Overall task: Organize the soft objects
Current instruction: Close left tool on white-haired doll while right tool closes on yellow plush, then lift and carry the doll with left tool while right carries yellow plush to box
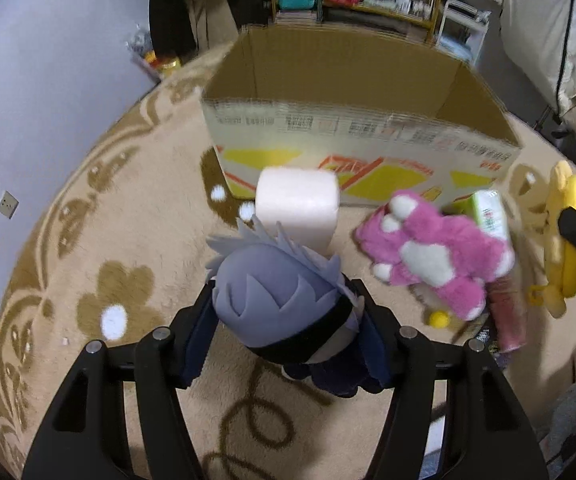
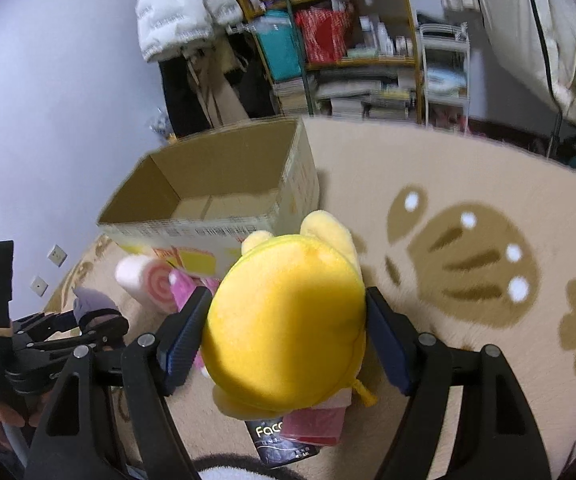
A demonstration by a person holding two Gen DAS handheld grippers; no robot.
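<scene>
My left gripper (image 1: pixel 288 322) is shut on a grey-haired plush doll (image 1: pixel 284 300) in dark clothes, held above the rug in front of the open cardboard box (image 1: pixel 351 128). My right gripper (image 2: pixel 288 328) is shut on a yellow plush toy (image 2: pixel 288 320), also above the rug, right of the box (image 2: pixel 208 184). A white and pink roll-shaped cushion (image 1: pixel 295 208) stands against the box front. A pink and white plush (image 1: pixel 435 256) lies to its right. The yellow plush (image 1: pixel 567 240) and the right gripper's tip show at the right edge of the left wrist view.
A beige rug (image 2: pixel 487 200) with brown flower patterns covers the floor. Under the pink plush lie a green tissue pack (image 1: pixel 491 212), a pink pack (image 1: pixel 507 316) and a small yellow ball (image 1: pixel 439 319). Shelves (image 2: pixel 347 40) and a bed (image 2: pixel 547 40) stand behind. The wall (image 1: pixel 48 80) is at left.
</scene>
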